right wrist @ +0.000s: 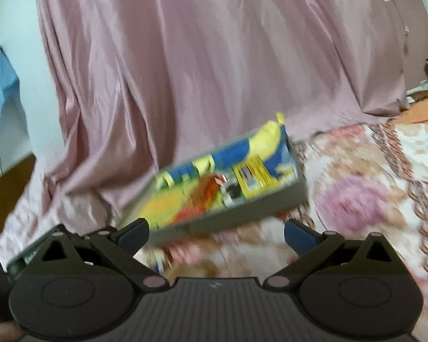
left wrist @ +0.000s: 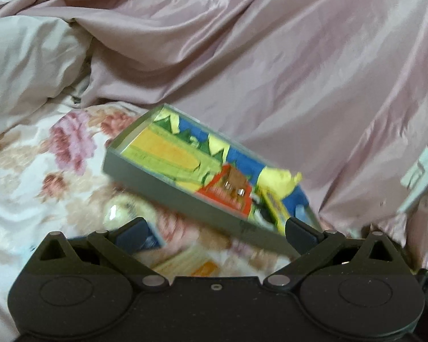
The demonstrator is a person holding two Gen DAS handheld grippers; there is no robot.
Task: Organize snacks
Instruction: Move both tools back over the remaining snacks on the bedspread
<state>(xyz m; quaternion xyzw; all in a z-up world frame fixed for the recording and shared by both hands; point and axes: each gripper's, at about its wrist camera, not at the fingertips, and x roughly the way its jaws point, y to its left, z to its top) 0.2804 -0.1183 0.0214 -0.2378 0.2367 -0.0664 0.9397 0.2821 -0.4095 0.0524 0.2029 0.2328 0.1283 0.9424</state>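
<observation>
We see a grey tray (left wrist: 168, 193) of bright snack packets (left wrist: 168, 154) resting tilted on the floral bedspread (left wrist: 28, 176), likely kept central as the collecting place, while our left gripper (left wrist: 215, 232) and right gripper (right wrist: 216, 233) hover near it, jaws wide apart, holding nothing.

Tray (left wrist: 168, 191) on bedspread (left wrist: 42, 176), snack packs (left wrist: 168, 154) inside; curtain (left wrist: 271, 57) behind; loose packs (left wrist: 185, 265) before tray, near left gripper (left wrist: 216, 232).

Grey tray (left wrist: 168, 188), seemingly tilted, holds colourful snack packets (left wrist: 214, 168).
</observation>
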